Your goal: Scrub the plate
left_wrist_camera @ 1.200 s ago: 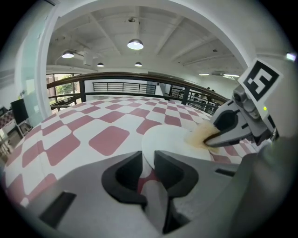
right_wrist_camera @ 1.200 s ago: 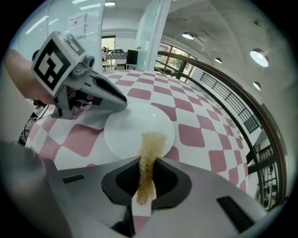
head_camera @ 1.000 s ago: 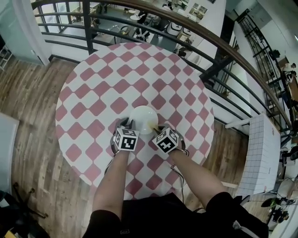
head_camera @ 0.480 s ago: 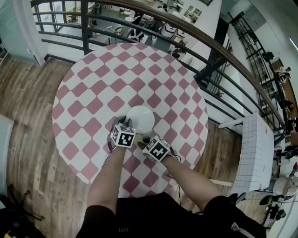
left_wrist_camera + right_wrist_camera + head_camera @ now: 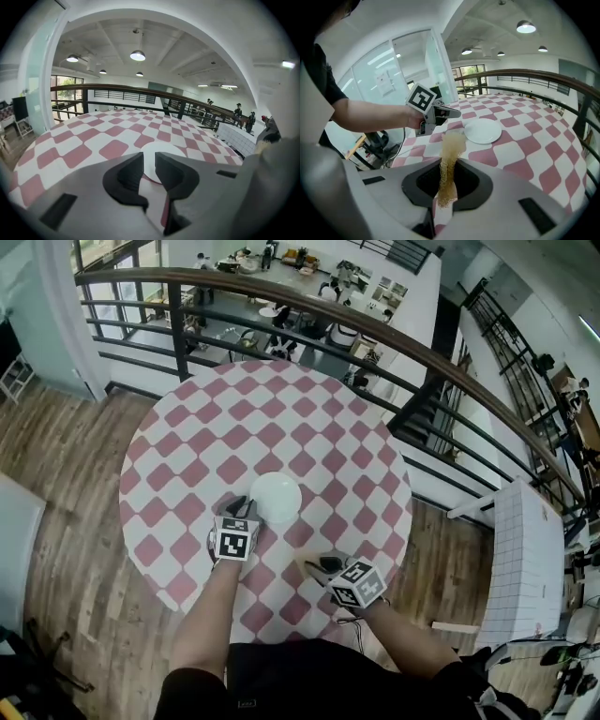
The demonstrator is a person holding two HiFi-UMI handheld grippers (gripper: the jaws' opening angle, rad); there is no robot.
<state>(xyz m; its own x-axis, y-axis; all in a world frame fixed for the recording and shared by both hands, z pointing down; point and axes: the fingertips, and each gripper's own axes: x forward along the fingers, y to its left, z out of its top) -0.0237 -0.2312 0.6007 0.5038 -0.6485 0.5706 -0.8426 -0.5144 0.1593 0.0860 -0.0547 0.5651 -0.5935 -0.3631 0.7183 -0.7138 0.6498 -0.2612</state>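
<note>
A round white plate (image 5: 275, 496) lies flat on the checked table (image 5: 187, 465). My left gripper (image 5: 242, 508) hovers at the plate's left rim, its jaws a narrow gap apart with nothing between them. In the left gripper view the plate (image 5: 161, 151) shows past the jaws and through their gap. My right gripper (image 5: 317, 566) is off the plate, near the table's front edge, shut on a tan mesh scrubber (image 5: 451, 149). From the right gripper view the plate (image 5: 483, 130) sits ahead, with the left gripper (image 5: 452, 113) beside it.
A dark metal railing (image 5: 281, 296) curves round the far side of the table, with a drop to a lower floor behind it. Wooden floor (image 5: 66, 456) lies to the left. A white gridded panel (image 5: 525, 559) stands at the right.
My right gripper has drawn back from the plate toward the near right table edge, carrying the scrubber. The left gripper has stayed at the plate's left rim and lifted slightly.
</note>
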